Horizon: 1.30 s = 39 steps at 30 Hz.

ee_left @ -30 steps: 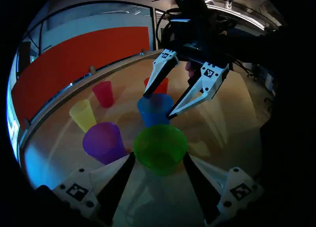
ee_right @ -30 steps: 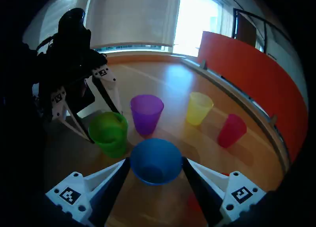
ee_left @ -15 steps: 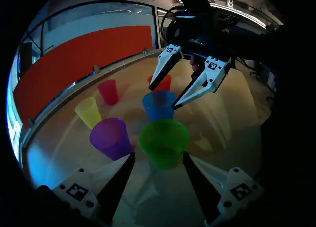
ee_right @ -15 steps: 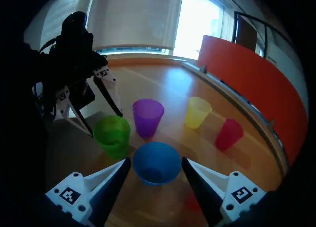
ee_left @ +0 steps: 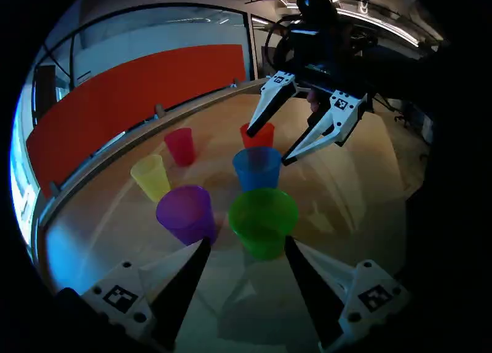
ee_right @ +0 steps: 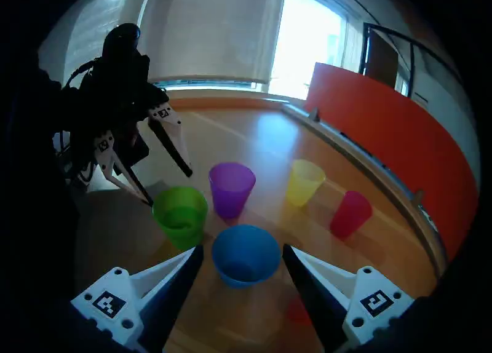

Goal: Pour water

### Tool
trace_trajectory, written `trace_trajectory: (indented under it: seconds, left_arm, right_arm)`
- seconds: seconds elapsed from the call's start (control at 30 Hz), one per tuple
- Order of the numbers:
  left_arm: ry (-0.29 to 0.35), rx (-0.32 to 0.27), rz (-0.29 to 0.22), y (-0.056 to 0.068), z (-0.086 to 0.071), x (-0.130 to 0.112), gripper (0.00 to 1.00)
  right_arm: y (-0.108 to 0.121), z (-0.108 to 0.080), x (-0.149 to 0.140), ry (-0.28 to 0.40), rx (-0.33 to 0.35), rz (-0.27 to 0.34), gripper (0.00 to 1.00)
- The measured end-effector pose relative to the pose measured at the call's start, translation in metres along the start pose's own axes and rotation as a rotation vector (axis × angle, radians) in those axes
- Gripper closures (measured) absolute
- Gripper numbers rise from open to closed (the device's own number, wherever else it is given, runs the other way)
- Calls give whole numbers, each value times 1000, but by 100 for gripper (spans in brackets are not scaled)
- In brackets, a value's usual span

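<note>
Several plastic cups stand on a wooden table [ee_left: 344,187]. The green cup [ee_left: 263,221] [ee_right: 180,214] sits just ahead of my left gripper [ee_left: 246,242], which is open and not pressing on it. The blue cup [ee_right: 246,254] [ee_left: 257,167] stands upright at the fingertips of my right gripper [ee_right: 242,249], also open. From the left gripper view, the right gripper [ee_left: 267,149] hangs over the blue cup. From the right gripper view, the left gripper [ee_right: 169,188] is behind the green cup. I cannot tell whether either cup holds water.
A purple cup [ee_left: 186,213] [ee_right: 231,187], a yellow cup [ee_left: 150,176] [ee_right: 304,181], a pink cup [ee_left: 181,146] [ee_right: 349,213] and an orange-red cup [ee_left: 258,134] stand around the two. A raised rail [ee_right: 381,168] and an orange wall panel [ee_right: 393,119] border one table side.
Both grippers have drawn back from their cups, which now sit farther out past the fingertips. All cups stay in place and upright.
</note>
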State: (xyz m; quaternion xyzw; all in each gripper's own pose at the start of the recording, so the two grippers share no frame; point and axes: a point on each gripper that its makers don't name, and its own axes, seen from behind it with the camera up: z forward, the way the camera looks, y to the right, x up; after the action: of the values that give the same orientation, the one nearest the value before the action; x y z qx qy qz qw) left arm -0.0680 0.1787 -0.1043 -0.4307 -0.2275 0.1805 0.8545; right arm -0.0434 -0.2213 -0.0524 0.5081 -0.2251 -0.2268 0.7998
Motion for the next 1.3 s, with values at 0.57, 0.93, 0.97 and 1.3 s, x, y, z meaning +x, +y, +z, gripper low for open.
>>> trace_trajectory:
  seconds: [0.57,0.93,0.97,1.3]
  left_arm:
    - [23,91,-20,-28,-24,5,11]
    - [49,167,-44,-54,-43,6,11]
    - [49,173,-45,-56,-44,6,11]
    - [68,230,-60,-78,-60,10,11]
  right_arm:
    - [7,-21,8,40,-29,28,0]
    - [13,-36,11,70,-65,64,0]
    - [14,-37,10,72,-67,68,0]
    - [21,-54,5,68,-107,84,0]
